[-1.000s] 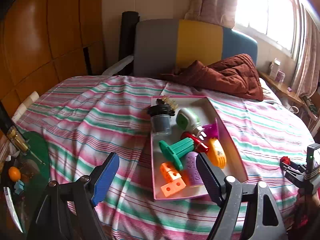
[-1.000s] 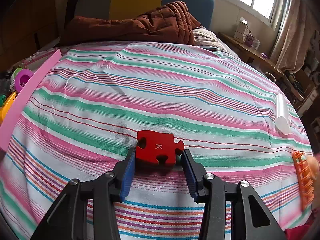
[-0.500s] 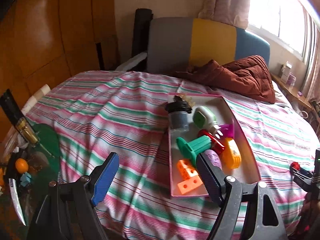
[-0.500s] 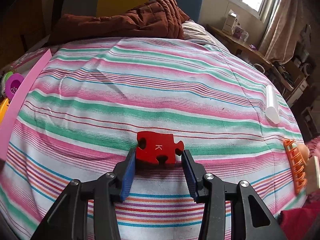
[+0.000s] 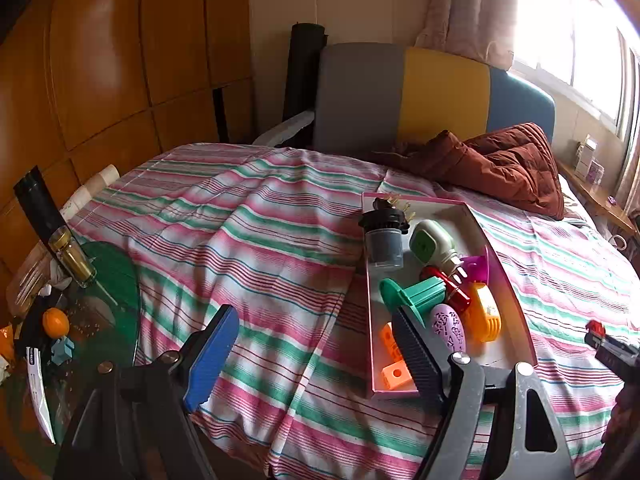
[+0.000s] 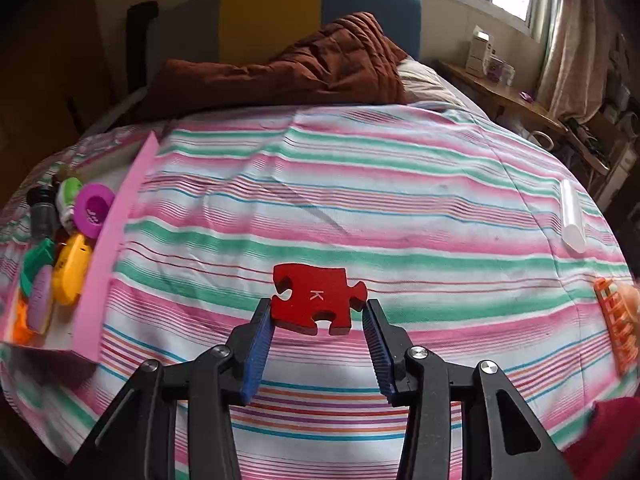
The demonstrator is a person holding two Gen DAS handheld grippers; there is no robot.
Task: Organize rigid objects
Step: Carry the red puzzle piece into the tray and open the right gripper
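Observation:
My right gripper (image 6: 319, 314) is shut on a red puzzle piece (image 6: 318, 298) marked K and holds it above the striped bedspread. It also shows at the far right of the left wrist view (image 5: 595, 330). A pink tray (image 5: 516, 304) on the bed holds several toys: a green spool (image 5: 416, 294), an orange clip (image 5: 484, 316), a purple oval (image 5: 448, 326), a dark jar (image 5: 384, 240). The tray (image 6: 108, 248) lies left of my right gripper. My left gripper (image 5: 316, 344) is open and empty, low near the bed's front edge, left of the tray.
A white tube (image 6: 572, 216) and an orange comb-like piece (image 6: 616, 328) lie on the bed at the right. A brown quilt (image 5: 504, 164) is heaped by the headboard. A glass side table (image 5: 80, 320) with a bottle and an orange stands left of the bed.
My right gripper has lifted and swung left with the puzzle piece, bringing the tray into view. My left gripper has drawn back and left from the tray.

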